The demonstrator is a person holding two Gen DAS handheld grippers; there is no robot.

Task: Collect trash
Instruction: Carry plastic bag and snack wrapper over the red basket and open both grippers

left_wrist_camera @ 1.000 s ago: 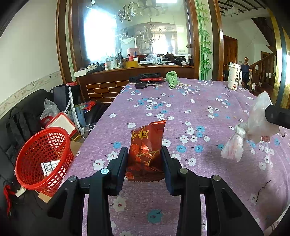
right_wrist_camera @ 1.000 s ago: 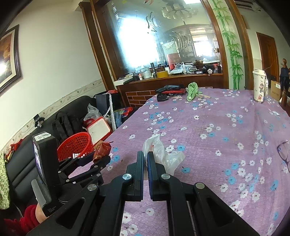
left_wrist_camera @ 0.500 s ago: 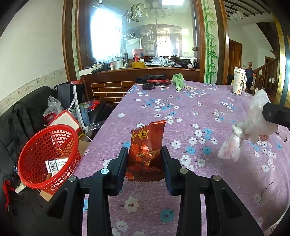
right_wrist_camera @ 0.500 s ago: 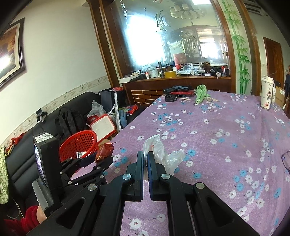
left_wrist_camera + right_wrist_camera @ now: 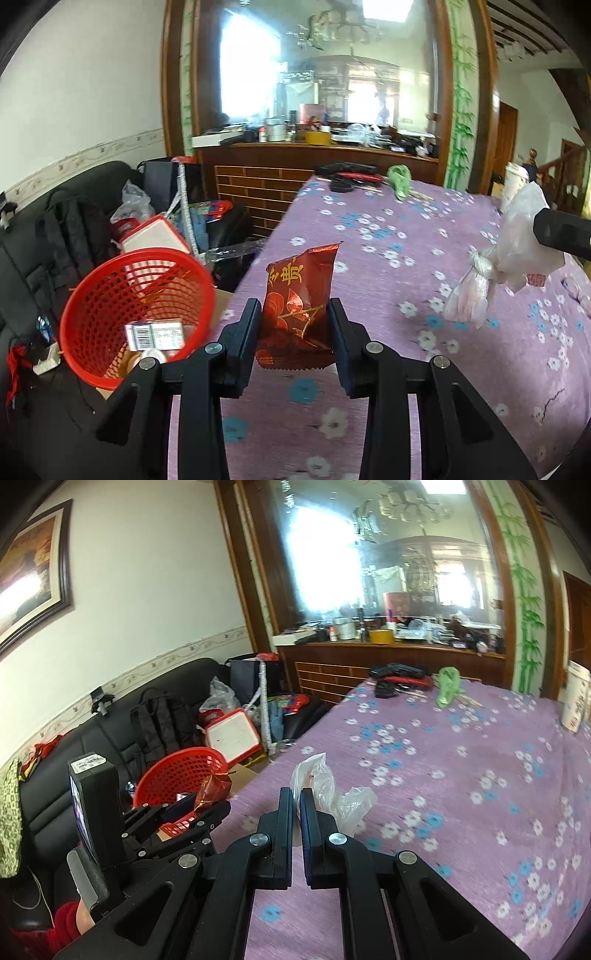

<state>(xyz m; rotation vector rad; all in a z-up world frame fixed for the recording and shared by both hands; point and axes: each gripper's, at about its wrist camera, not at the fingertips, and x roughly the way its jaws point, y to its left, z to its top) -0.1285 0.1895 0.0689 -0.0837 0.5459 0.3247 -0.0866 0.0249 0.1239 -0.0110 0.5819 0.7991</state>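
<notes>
1. Both grippers have shifted toward the red basket [image 5: 136, 314], which sits nearer and larger than a second ago.
2. Left gripper [image 5: 295, 325]: jaws partly spread, pinching the red snack wrapper [image 5: 299, 306] upright between them, over the counter [image 5: 406, 229] edge beside the basket.
3. Right gripper [image 5: 296, 801]: jaws pressed together on the clear plastic bag [image 5: 325, 790], bag bunched just ahead, above the counter.

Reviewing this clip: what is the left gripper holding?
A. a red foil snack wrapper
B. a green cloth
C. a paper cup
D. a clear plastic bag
A: in the left wrist view, the left gripper is clamped on the red foil snack wrapper, while the right gripper pinches the clear plastic bag.
</notes>
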